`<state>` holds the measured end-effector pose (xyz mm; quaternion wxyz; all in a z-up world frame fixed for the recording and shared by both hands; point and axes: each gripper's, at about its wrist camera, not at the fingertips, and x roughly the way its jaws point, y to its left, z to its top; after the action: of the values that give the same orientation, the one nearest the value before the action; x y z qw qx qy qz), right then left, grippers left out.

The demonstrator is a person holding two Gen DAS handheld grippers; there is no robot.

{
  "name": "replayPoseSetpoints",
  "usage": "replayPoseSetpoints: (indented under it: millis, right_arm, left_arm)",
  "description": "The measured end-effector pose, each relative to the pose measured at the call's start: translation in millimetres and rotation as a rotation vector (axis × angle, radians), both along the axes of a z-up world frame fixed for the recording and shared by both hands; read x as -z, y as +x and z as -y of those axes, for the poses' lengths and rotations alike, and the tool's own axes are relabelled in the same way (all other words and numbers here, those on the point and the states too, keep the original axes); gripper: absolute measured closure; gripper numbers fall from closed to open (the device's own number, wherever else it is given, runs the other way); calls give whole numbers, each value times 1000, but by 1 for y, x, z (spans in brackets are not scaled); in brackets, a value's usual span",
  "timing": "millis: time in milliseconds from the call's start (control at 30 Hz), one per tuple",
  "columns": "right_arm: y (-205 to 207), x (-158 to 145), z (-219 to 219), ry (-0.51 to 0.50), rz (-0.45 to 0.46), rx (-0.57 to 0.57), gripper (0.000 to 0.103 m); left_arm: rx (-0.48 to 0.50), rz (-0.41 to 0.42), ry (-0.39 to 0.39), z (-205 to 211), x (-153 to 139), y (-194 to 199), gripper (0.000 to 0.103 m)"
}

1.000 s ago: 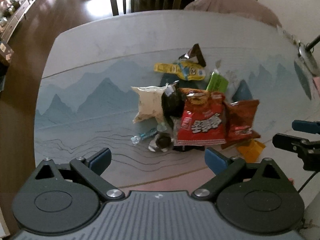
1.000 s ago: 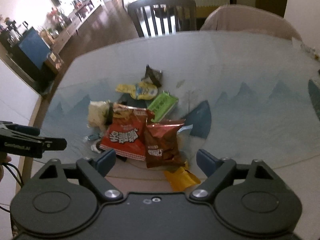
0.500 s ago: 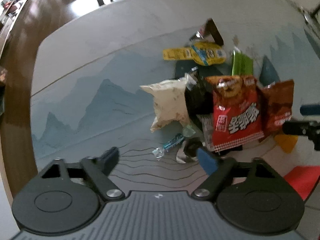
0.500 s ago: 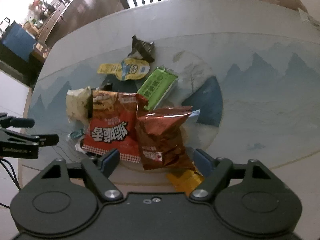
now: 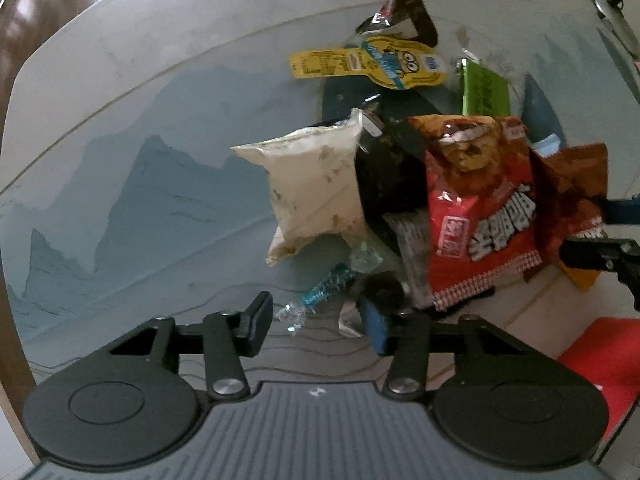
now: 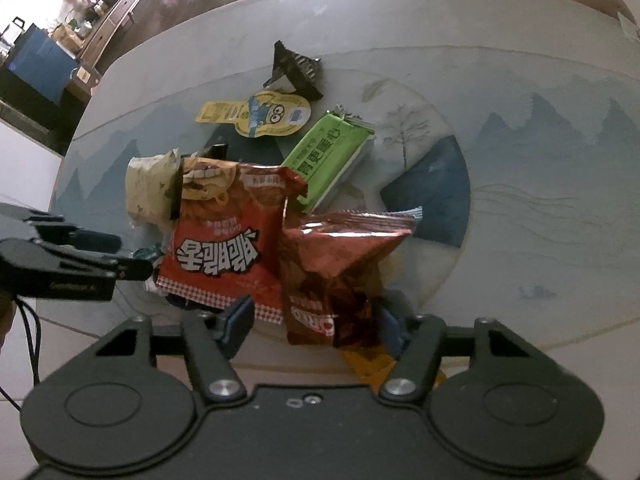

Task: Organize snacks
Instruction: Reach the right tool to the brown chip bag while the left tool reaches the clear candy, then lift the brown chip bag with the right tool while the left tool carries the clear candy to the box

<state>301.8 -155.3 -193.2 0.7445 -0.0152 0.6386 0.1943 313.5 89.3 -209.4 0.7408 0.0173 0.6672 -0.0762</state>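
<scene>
A pile of snacks lies on the mountain-print table mat [image 5: 140, 184]. A red chip bag [image 5: 480, 216] [image 6: 228, 236] lies beside a brown-red bag [image 6: 340, 272] [image 5: 576, 184], a cream packet [image 5: 316, 188], a green bar [image 6: 332, 156], a yellow minion packet [image 5: 372, 64] and a dark triangular wrapper [image 6: 296, 68]. My left gripper [image 5: 316, 320] is open, low over a small blue candy [image 5: 328, 284]. My right gripper [image 6: 316, 324] is open, its fingers on either side of the brown-red bag's lower end.
An orange packet [image 6: 368, 364] lies under the right gripper at the mat's near edge. A red object [image 5: 600, 364] sits at the lower right of the left wrist view. Chairs and a sideboard [image 6: 100, 4] stand beyond the table.
Both grippers have moved forward and down toward the pile. Their jaws have narrowed, the left around the small candy area, the right around the brown-red bag.
</scene>
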Motion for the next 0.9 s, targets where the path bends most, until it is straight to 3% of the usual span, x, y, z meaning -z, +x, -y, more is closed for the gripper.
replayPoseSetpoints:
  millis: [233, 533, 900]
  right_arm:
    - [1, 4, 2, 9, 4, -8, 55]
    - [-3, 3, 5, 25, 30, -4, 74]
    - [-14, -15, 13, 72, 54, 16, 77]
  left_arm:
    - [-8, -11, -48, -4, 3, 6, 77]
    - [-37, 28, -49, -5, -1, -5, 92]
    - [-144, 72, -92, -36, -26, -30, 92]
